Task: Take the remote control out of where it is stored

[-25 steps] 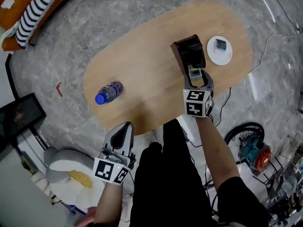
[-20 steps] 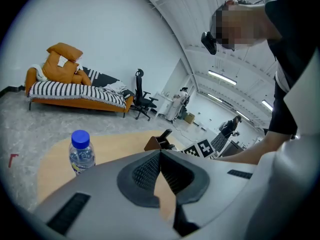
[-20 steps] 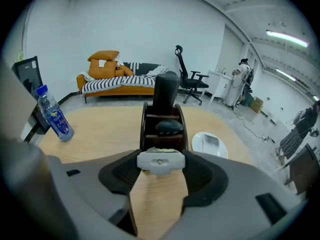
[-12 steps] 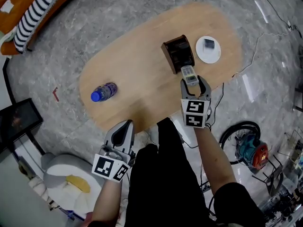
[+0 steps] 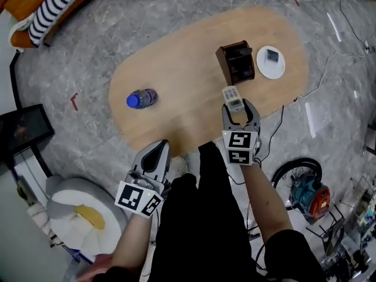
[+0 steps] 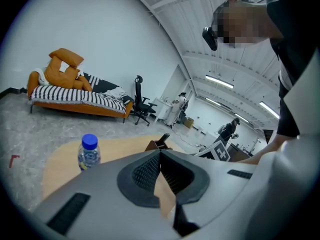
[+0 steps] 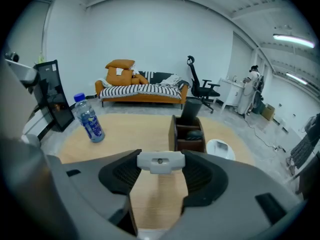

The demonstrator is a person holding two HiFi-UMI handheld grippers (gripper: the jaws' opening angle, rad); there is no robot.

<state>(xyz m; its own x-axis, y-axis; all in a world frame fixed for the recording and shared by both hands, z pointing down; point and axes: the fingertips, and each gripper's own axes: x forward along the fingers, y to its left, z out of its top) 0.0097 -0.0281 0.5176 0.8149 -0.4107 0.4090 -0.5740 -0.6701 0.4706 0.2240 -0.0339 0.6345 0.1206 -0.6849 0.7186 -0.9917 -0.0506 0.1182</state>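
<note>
The right tongs [image 5: 239, 107] grasp the white rectangular remote control [image 5: 232, 96], its long axis pointing toward the brown wooden organiser box [image 5: 237, 63]; the left tongs [image 5: 158, 148] are clenched empty.

Right gripper [image 5: 238, 106] clamps the remote control [image 5: 232, 96], arm outstretched; left gripper [image 5: 159, 148] held low, jaws seemingly closed.

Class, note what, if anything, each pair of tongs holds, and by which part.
Right tongs: the white remote control, pinched by its sides at the near end. Left tongs: nothing.
</note>
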